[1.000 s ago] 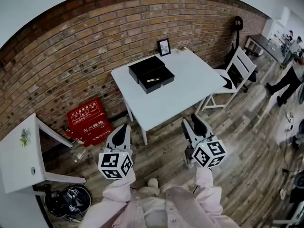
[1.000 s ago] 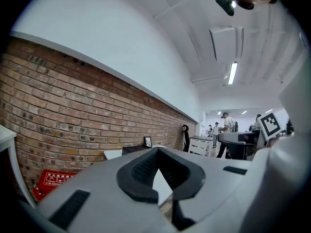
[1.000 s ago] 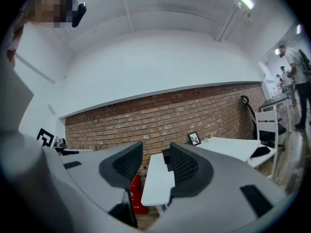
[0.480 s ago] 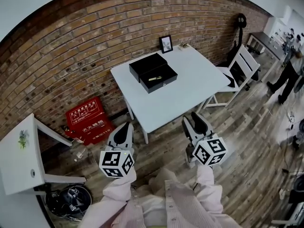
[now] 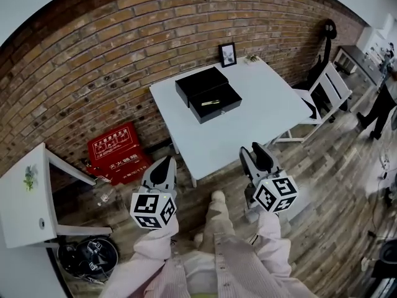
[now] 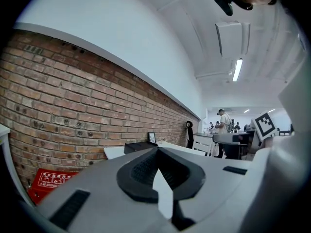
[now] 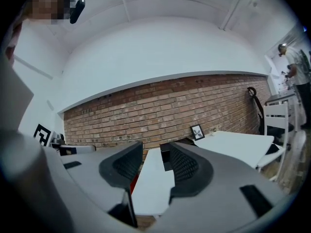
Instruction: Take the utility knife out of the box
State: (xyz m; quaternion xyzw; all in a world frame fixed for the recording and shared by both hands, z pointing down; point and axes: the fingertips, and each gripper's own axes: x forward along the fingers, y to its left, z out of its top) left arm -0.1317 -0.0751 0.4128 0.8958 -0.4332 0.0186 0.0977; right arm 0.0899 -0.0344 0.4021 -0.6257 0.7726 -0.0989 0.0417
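An open black box [image 5: 208,95] lies on the white table [image 5: 260,113], its lid set behind it. A yellowish utility knife [image 5: 211,102] rests inside the box. Both grippers hang over the wooden floor, short of the table's near edge and well away from the box. My left gripper [image 5: 165,164] is shut with nothing in it, its tips meeting in the left gripper view [image 6: 156,152]. My right gripper [image 5: 254,156] is open and empty, and its jaws [image 7: 153,157] frame the table and the box [image 7: 166,152].
A small picture frame [image 5: 227,54] stands at the table's back edge against the brick wall. On the floor at the left lies a red case [image 5: 118,154], beside a low white table [image 5: 25,197]. A white chair [image 5: 322,95] stands at the right, a person [image 5: 379,104] beyond it.
The person has stepped toward the table, which sits a little nearer and further right in view. Both grippers keep their pose and jaw state.
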